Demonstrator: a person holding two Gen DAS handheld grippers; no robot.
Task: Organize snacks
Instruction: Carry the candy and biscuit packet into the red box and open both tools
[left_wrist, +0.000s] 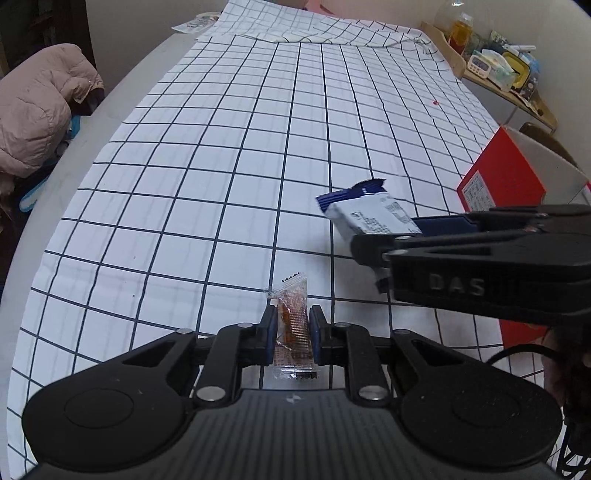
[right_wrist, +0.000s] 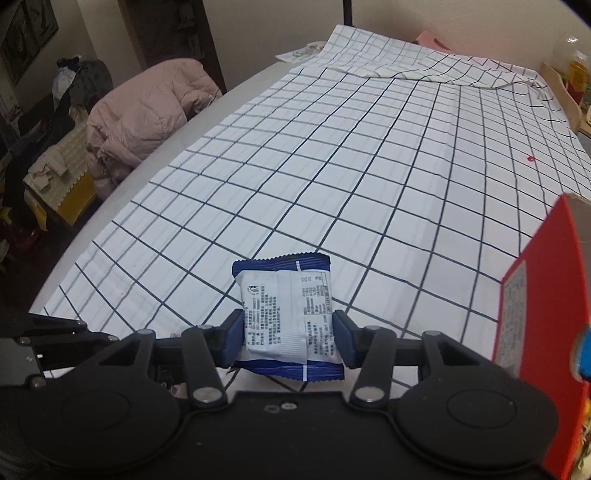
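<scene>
Left tool (left_wrist: 292, 334) clamping clear orange sachet (left_wrist: 293, 325), right tool (right_wrist: 289, 338) clamping blue-white packet (right_wrist: 288, 317).

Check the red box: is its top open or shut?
Open, apparently: the red box shows a raised grey inner flap at its top edge. Its contents are not visible.

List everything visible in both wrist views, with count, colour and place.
clear packet: 1, clear with orange contents, in the left gripper
blue packet: 1, blue and white, in the right gripper
red box: 1, red, table's right side
tablecloth: 1, white with dark grid, over the table
pink jacket: 1, pale pink, left of the table
shelf: 1, wooden, cluttered, far right
left gripper: 1, black, blue fingers, shut
right gripper: 1, black, blue fingers, shut
</scene>
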